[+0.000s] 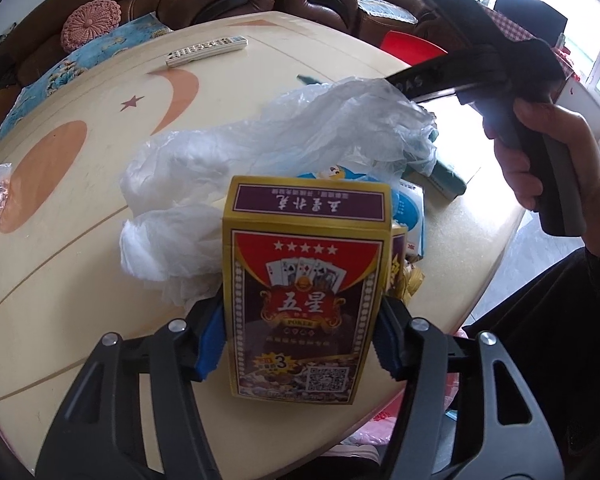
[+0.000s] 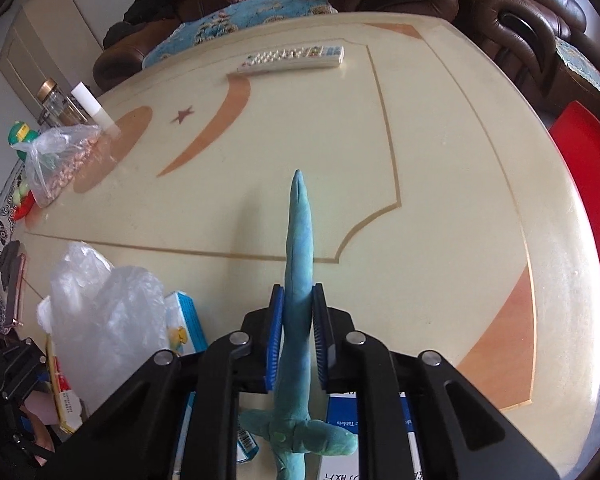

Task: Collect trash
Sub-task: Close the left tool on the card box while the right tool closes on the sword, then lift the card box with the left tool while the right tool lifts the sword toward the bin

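**Both grippers gripping trash over the round table**

The left gripper (image 1: 302,344) is pinching a playing-card box (image 1: 304,292) between its blue pads (image 1: 210,344), one pad pressing on each long side, with the box standing upright and its printed face turned toward the camera. Just beyond the box, a crumpled clear plastic bag (image 1: 268,144) is lying on the cream table (image 1: 80,208), and a blue-and-white carton (image 1: 410,216) is sitting beside it, to the right of the gripper. Farther right, a hand (image 1: 540,152) is gripping the handle of the other tool.

The right gripper (image 2: 298,340) is squeezing nearly shut on a limp blue-green glove-like piece (image 2: 300,248), whose long end is sticking straight out ahead of the fingertips while its thicker end is hanging back beneath the jaws. To the left of this gripper the plastic bag is resting close by; far ahead a remote control (image 2: 296,58) is lying near the table's far edge, and far left a bag of nuts (image 2: 56,160) is sitting.
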